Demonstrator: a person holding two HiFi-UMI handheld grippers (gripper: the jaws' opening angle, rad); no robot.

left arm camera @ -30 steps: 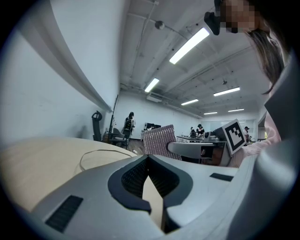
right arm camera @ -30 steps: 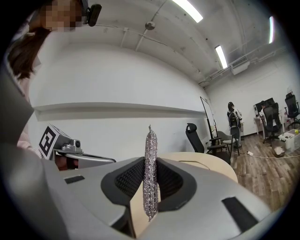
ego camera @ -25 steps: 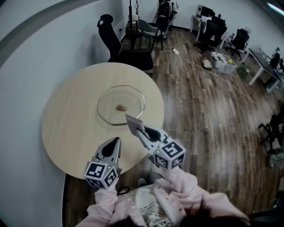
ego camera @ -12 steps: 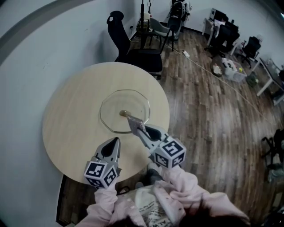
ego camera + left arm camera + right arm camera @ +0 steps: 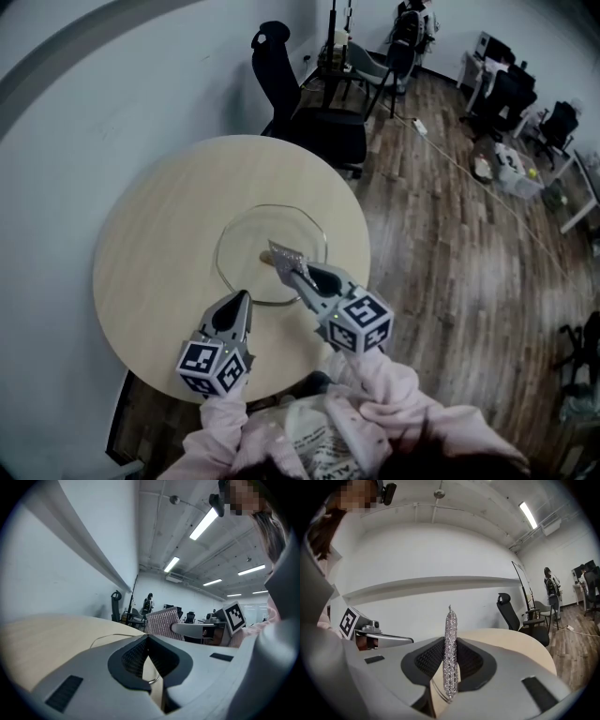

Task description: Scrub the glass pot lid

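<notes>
Scrubbing appears not yet begun as a person stands over a round table [image 5: 159, 234]; the glass pot lid [image 5: 246, 246] lies flat on it, knob [image 5: 264, 255] up; the right gripper [image 5: 302, 278] is clamped on a silvery scrub pad [image 5: 284, 254], whose free end hangs over the lid just beside the knob; the left gripper [image 5: 241, 300], jaws pressed together on nothing, sits just short of the lid's near rim; steadying the lid and all the rubbing look left to do. Whether the pad touches the glass cannot be told; the right gripper covers part of the lid's near rim; any grime on the glass is too faint to see.
</notes>
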